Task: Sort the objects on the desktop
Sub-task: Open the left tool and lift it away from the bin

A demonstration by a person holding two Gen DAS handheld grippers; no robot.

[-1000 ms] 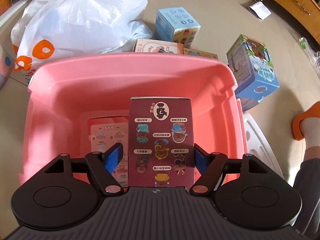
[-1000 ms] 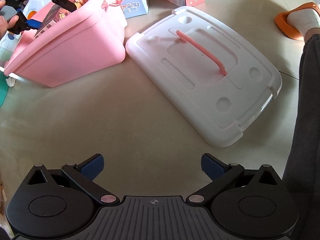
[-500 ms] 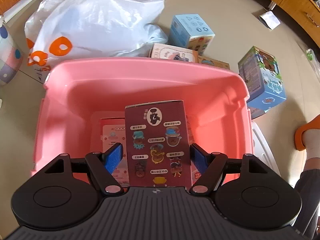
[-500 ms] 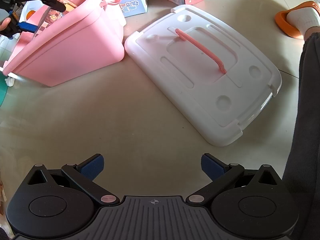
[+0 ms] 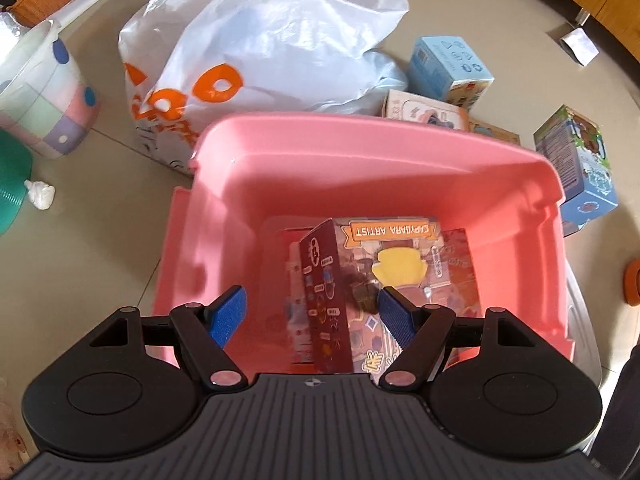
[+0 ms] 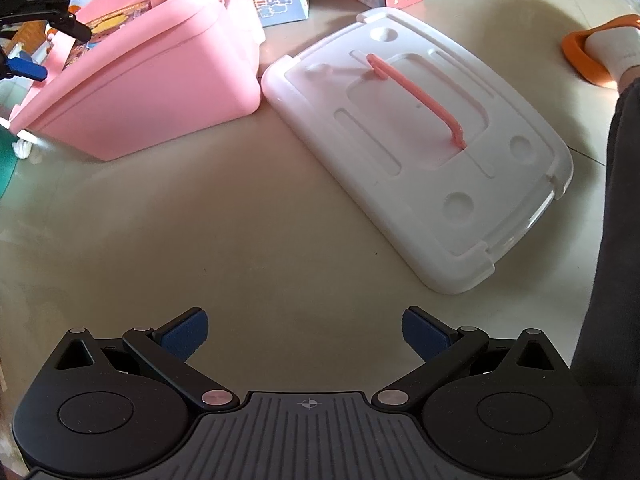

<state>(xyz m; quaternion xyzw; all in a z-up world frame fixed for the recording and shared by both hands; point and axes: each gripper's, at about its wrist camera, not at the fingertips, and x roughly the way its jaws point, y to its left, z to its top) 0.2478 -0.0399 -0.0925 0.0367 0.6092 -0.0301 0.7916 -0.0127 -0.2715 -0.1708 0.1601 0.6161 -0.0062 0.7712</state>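
My left gripper [image 5: 312, 316] is open above the pink storage bin [image 5: 360, 152]. The maroon toy box [image 5: 326, 296] lies free inside the bin, tipped over, its dark side and picture face showing, beside a pink box [image 5: 294, 276] on the bin floor. My right gripper [image 6: 304, 334] is open and empty over bare floor, well short of the bin [image 6: 160, 80] and its white lid [image 6: 420, 136] with a pink handle.
Behind the bin are a large white plastic bag [image 5: 260, 48] and several toy boxes: light blue [image 5: 448, 68], beige [image 5: 424, 114], blue-green [image 5: 576, 168]. A dotted basket [image 5: 44, 92] stands left. A foot in an orange slipper [image 6: 592, 52] is at right.
My left gripper has opened and let go of the maroon box, which has dropped and tipped over inside the bin. The right gripper has barely moved.
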